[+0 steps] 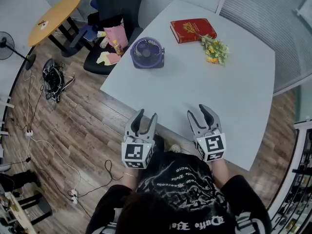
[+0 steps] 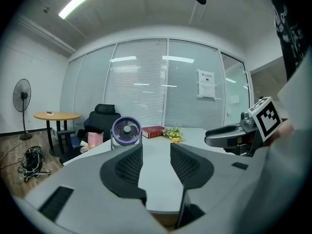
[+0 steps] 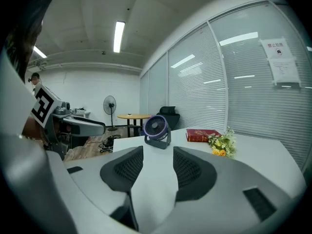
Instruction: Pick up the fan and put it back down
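- Left claw [image 1: 146,115]: jaws apart, with only bare surface showing through the gap. It holds nothing and hangs at the near edge of the surface [image 1: 214,89], pointing forward and a little down.
- Right claw [image 1: 200,112]: jaws likewise apart with nothing between them. It is level with the left claw, just over the near edge, and also tilted slightly down.
- The two claws sit side by side, apart from each other and clear of every item.
- Fan [image 1: 147,52]: small, purple, round-grilled. It stands upright on its own base at the far left corner of the surface, close to the edge and well apart from both claws.
- Bearing: the fan lies ahead and to the left.
  - In the left gripper view the fan [image 2: 126,130] sits just left of the jaw gap, its grille facing that claw almost squarely.
  - In the right gripper view the fan [image 3: 157,129] sits nearly above the gap and is seen at three-quarter angle.
  - By judgement the left claw is somewhat the nearer.
- Stage: a fan at rest and two empty claws fit equally a fan waiting to be lifted or one already set back.
- Red book [image 1: 192,29]: flat, beyond the fan to the right.
- Flower sprig [image 1: 214,48]: just beside the book.
- Off the surface: black chair [image 1: 114,13], round wooden table [image 1: 53,18].
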Demonstrator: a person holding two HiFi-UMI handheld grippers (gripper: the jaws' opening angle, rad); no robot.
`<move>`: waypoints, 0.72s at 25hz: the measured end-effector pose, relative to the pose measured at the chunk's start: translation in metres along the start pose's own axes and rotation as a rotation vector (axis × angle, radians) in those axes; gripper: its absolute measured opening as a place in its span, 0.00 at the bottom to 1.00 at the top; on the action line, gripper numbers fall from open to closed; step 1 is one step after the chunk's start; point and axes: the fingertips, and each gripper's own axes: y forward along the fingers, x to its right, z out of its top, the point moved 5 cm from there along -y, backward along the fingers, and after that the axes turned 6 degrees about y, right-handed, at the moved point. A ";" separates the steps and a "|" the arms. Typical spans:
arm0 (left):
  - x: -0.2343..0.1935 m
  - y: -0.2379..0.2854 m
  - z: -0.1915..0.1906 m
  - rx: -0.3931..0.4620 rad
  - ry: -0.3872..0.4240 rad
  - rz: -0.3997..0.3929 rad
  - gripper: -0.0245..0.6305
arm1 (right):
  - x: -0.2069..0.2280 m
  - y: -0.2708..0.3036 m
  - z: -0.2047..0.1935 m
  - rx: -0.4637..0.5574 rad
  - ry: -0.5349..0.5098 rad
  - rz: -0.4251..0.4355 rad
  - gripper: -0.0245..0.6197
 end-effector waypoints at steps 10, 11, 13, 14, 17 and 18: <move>0.001 -0.015 0.003 0.045 -0.017 0.026 0.07 | -0.011 -0.010 0.005 0.034 0.030 0.061 0.05; 0.001 -0.016 0.003 0.050 -0.023 0.022 0.07 | -0.011 -0.012 0.005 0.044 0.048 0.070 0.05; 0.002 -0.017 0.002 0.056 -0.030 0.012 0.07 | -0.010 -0.015 0.006 0.054 0.058 0.069 0.05; 0.003 -0.017 0.002 0.056 -0.030 0.007 0.07 | -0.010 -0.015 0.005 0.049 0.042 0.064 0.05; 0.006 -0.019 0.003 0.055 -0.016 0.006 0.07 | -0.012 -0.019 0.006 0.035 -0.015 0.053 0.05; 0.007 -0.020 0.003 0.055 -0.007 0.011 0.07 | -0.012 -0.021 0.006 0.037 -0.020 0.050 0.05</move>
